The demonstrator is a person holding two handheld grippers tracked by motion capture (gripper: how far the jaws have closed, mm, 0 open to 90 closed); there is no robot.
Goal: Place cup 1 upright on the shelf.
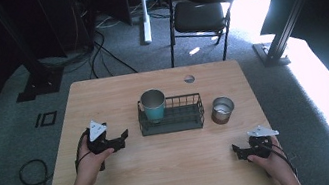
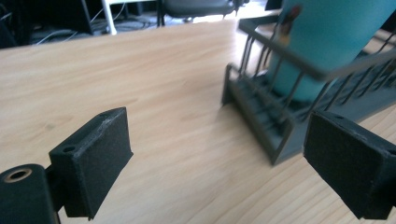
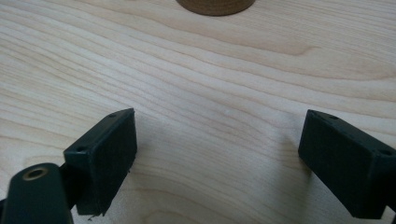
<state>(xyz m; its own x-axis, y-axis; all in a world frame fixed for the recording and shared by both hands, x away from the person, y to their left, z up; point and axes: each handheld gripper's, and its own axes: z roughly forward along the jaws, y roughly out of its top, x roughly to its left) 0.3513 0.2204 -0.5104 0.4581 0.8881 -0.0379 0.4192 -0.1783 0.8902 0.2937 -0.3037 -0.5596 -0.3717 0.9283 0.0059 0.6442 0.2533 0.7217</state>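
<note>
A dark wire basket (image 1: 182,120) stands mid-table with a teal metal cup (image 1: 153,105) upright in its left end. A brown metal cup (image 1: 222,109) stands on the table just right of the basket. My left gripper (image 1: 123,138) rests low on the table left of the basket, open and holding nothing. Its own view (image 2: 219,163) shows the basket's corner (image 2: 261,121) and the teal cup (image 2: 322,42) ahead to the right. My right gripper (image 1: 237,151) sits near the front right, open and holding nothing (image 3: 217,158), with the brown cup's base (image 3: 215,5) farther ahead.
The wooden table (image 1: 116,90) has a round cable hole (image 1: 189,78) near its far edge. A black folding chair (image 1: 200,13) stands behind the table. Cables lie on the grey carpet to the left (image 1: 31,173).
</note>
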